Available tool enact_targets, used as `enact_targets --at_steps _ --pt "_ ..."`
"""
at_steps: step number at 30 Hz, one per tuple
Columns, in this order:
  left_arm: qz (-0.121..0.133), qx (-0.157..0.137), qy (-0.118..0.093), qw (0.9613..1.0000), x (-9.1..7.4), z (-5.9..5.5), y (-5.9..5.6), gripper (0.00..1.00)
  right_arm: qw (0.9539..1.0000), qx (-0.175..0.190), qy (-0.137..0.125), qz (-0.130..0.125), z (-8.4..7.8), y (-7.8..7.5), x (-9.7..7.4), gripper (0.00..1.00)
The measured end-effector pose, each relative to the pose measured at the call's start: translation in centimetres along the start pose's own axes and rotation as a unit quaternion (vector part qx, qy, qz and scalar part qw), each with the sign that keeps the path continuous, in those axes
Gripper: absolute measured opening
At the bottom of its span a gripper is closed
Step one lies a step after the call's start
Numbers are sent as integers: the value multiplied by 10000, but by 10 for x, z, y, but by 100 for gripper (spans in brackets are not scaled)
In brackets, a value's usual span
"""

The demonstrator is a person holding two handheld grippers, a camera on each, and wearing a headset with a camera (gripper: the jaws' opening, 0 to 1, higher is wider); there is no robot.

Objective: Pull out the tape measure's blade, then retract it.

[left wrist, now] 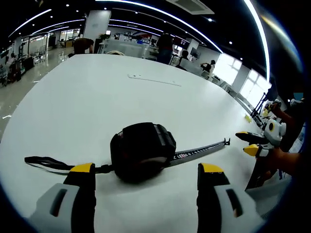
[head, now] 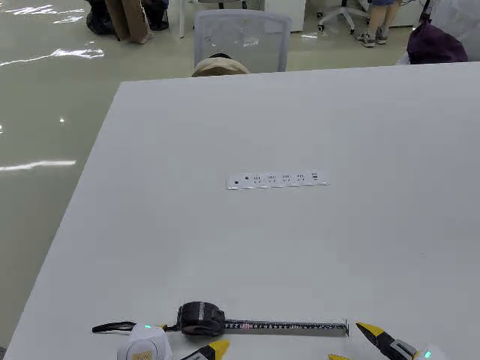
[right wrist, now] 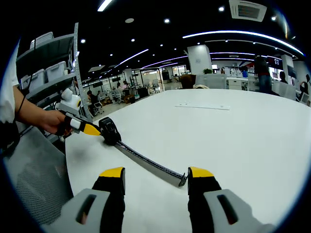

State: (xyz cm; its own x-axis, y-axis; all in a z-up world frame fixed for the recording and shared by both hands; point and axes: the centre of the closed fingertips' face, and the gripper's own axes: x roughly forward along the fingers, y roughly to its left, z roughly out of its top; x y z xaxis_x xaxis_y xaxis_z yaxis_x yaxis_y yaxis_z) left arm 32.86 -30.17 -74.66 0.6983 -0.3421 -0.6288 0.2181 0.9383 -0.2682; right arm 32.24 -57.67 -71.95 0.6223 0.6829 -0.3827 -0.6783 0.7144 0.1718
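A black tape measure (head: 201, 318) lies near the front edge of the white table (head: 225, 247). Its blade (head: 289, 325) is pulled out to the right and lies flat. A black wrist strap (head: 112, 327) trails off to the left. My left gripper (head: 190, 339) is open, and the tape measure case (left wrist: 142, 151) sits between its yellow fingertips (left wrist: 82, 168) without being clamped. My right gripper (head: 354, 343) is open at the blade's far end. The blade's hook (right wrist: 182, 180) lies between its fingertips (right wrist: 200, 172), close to the right one. The left gripper (right wrist: 80, 126) is held by a hand at the case (right wrist: 110, 130).
A white power strip (head: 277, 180) lies flat in the middle of the table. A grey chair (head: 241, 37) stands at the far edge. The table's left edge runs diagonally past the tape measure. Shelves with bins (right wrist: 48, 68) stand behind the hand that holds the left gripper.
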Motion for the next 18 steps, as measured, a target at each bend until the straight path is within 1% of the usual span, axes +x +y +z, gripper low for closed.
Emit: enact_targets --at_steps 7,11,13,18 --pt "105 -45 -39 9999 7 5 -1 88 10000 -8 19 40 1 -2 1 51" --pt "127 -79 -20 9999 10 7 -2 87 10000 -31 34 55 1 -3 0 51" --pt "165 -67 -51 9998 11 9 -3 87 10000 -50 53 57 0 -4 0 51" --pt "213 -122 -30 9997 14 9 -2 86 9999 -74 81 60 -1 -6 -1 51"
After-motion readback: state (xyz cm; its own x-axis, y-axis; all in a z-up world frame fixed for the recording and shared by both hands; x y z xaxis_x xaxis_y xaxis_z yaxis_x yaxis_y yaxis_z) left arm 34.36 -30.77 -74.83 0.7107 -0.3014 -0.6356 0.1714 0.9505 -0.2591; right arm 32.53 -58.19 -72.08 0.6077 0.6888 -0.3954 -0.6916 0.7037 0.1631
